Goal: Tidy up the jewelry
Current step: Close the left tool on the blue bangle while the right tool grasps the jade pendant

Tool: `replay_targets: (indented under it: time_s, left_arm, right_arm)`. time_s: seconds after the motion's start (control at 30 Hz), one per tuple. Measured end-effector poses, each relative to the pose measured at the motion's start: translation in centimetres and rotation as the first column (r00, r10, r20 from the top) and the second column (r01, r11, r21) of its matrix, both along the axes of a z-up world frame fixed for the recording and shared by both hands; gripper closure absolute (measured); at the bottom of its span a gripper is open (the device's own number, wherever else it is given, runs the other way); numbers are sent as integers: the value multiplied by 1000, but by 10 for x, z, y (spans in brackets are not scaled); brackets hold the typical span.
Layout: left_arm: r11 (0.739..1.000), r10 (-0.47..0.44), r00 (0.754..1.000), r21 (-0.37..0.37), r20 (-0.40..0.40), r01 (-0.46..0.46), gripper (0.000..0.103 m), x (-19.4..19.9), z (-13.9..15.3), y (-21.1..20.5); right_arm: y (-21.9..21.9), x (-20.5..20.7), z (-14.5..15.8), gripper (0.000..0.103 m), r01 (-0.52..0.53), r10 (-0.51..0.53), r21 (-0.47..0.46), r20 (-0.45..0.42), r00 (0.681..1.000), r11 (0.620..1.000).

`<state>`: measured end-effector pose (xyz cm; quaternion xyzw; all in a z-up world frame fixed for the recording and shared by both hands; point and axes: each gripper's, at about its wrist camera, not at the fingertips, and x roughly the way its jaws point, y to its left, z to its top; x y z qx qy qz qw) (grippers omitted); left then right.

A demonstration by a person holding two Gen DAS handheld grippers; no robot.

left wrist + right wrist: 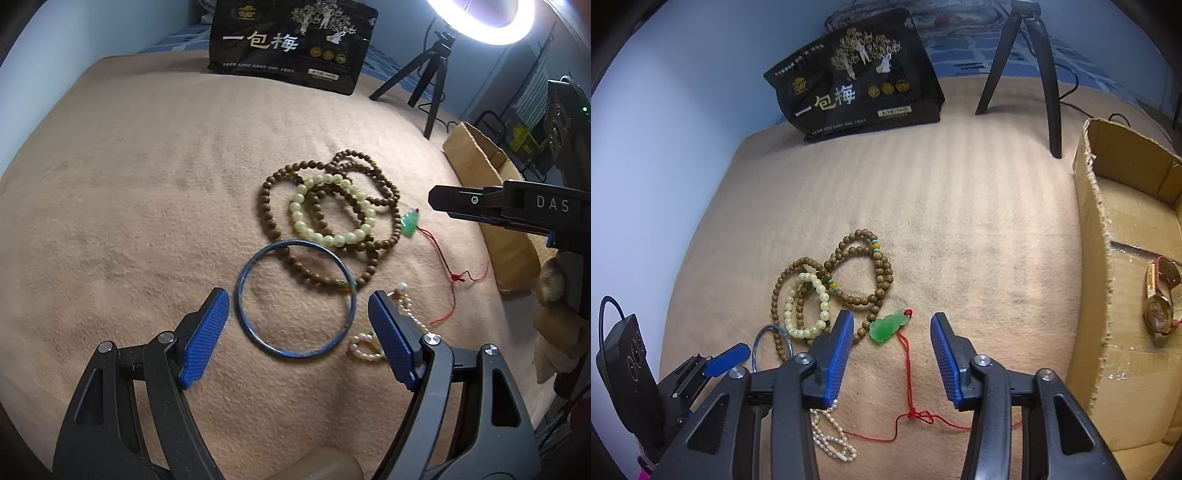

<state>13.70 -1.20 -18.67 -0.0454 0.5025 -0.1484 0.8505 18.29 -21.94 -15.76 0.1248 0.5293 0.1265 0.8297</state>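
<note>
Left wrist view: your left tongs (pixel 298 325) gape wide astride the blue bangle (pixel 295 298). Pinch one rim, not both. Right tongs (pixel 892 360) hang open, empty, over the jade pendant (pixel 888 325).

A beige blanket (pixel 129 184) covers the surface under a pale blue wall (pixel 683 92). A lit ring light (pixel 484 22) on a black tripod (pixel 428 81) stands at its far right edge.

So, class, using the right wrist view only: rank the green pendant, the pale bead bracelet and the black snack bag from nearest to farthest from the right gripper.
1. Green pendant: just ahead of the right gripper, between its open fingers, nearer the left one.
2. Pale bead bracelet: further left, lying within the brown beads.
3. Black snack bag: at the blanket's far edge.
</note>
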Motion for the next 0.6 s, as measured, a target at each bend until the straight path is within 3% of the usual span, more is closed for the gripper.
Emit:
replay_targets:
  time_s: [0.4,0.6]
  left_arm:
    - [1000,3,1000,21,18,-4,23,4,-4,-3]
    - [999,-4,999,36,34,2,23,3,-5,-4]
  right_arm:
    - [3,19,-26,73,93,-93,-1,-93,991,996]
    - [9,24,-30,77,100,-102,-33,-90,991,994]
